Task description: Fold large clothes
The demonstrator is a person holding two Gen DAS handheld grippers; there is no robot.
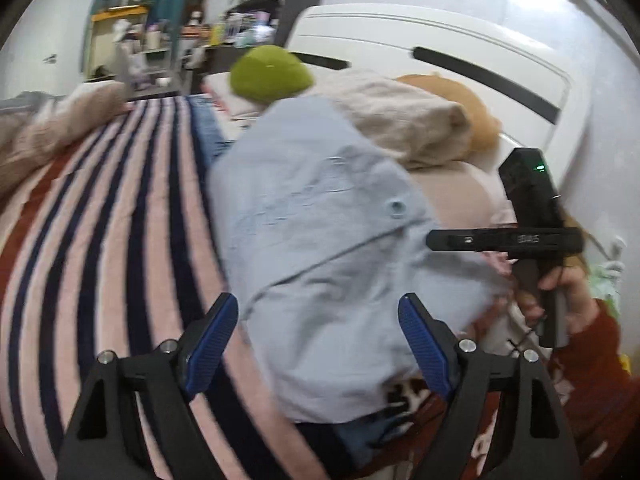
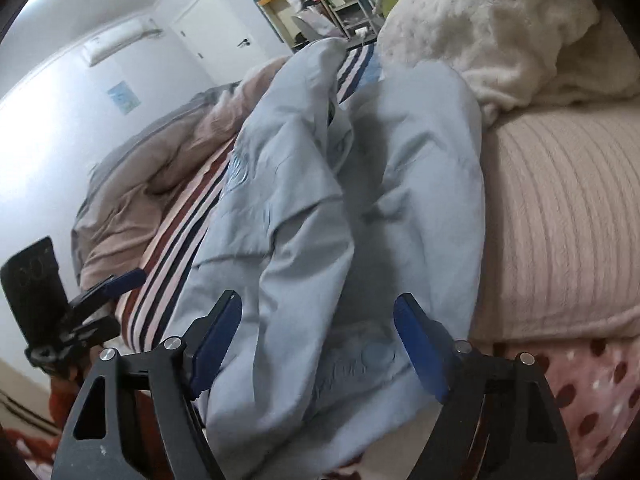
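Note:
A light blue garment (image 1: 320, 248) with a button lies rumpled on a striped bed cover (image 1: 112, 208); it also shows in the right wrist view (image 2: 320, 220) with a button near its near edge. My left gripper (image 1: 318, 312) is open, its blue pads (image 1: 212, 340) either side of the garment's near part, holding nothing. My right gripper (image 2: 318, 312) is open over the garment's near edge. The right gripper also shows in the left wrist view (image 1: 528, 240), held in a hand at the right. The left gripper shows in the right wrist view (image 2: 96, 296) at the far left.
A cream fluffy blanket (image 2: 500, 32) and a ribbed pink pillow (image 2: 560, 208) lie right of the garment. A pink-grey duvet (image 2: 160, 152) is bunched at the left. A green cushion (image 1: 270, 74) and white headboard (image 1: 440, 52) stand behind. Shelves (image 1: 132, 32) fill the room's far side.

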